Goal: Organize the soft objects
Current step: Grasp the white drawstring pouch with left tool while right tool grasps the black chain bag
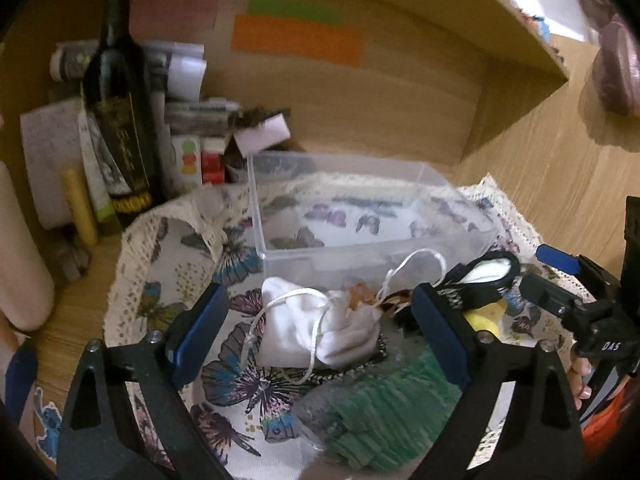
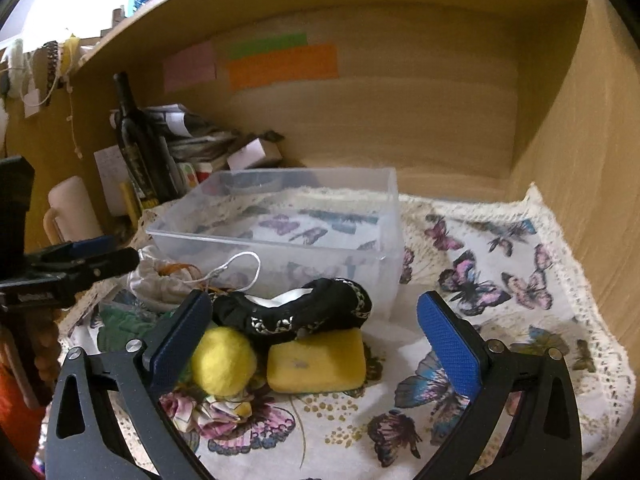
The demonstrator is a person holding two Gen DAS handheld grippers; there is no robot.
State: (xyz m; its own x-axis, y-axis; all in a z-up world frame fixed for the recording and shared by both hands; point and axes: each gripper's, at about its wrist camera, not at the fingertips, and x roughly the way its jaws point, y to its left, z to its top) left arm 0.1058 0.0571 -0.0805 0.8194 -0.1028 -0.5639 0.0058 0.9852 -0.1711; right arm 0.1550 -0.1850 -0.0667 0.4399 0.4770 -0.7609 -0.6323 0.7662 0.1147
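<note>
A white drawstring pouch (image 1: 320, 330) lies on the butterfly cloth between the open jaws of my left gripper (image 1: 320, 326); it also shows in the right wrist view (image 2: 160, 280). A green knitted cloth (image 1: 384, 416) lies just in front of it. My right gripper (image 2: 316, 328) is open around a black embroidered slipper (image 2: 296, 312), which rests on a yellow sponge (image 2: 318, 364) beside a yellow felt ball (image 2: 223, 360). A crumpled floral scrunchie (image 2: 208, 410) lies near the ball. The clear plastic box (image 2: 276, 220) stands empty behind them.
The butterfly cloth (image 2: 500, 280) covers the shelf floor inside a wooden cubby. A dark bottle (image 1: 120, 120), papers, small boxes and a pale cylinder (image 1: 20, 256) crowd the back left. A wooden side wall (image 2: 580, 160) stands at the right.
</note>
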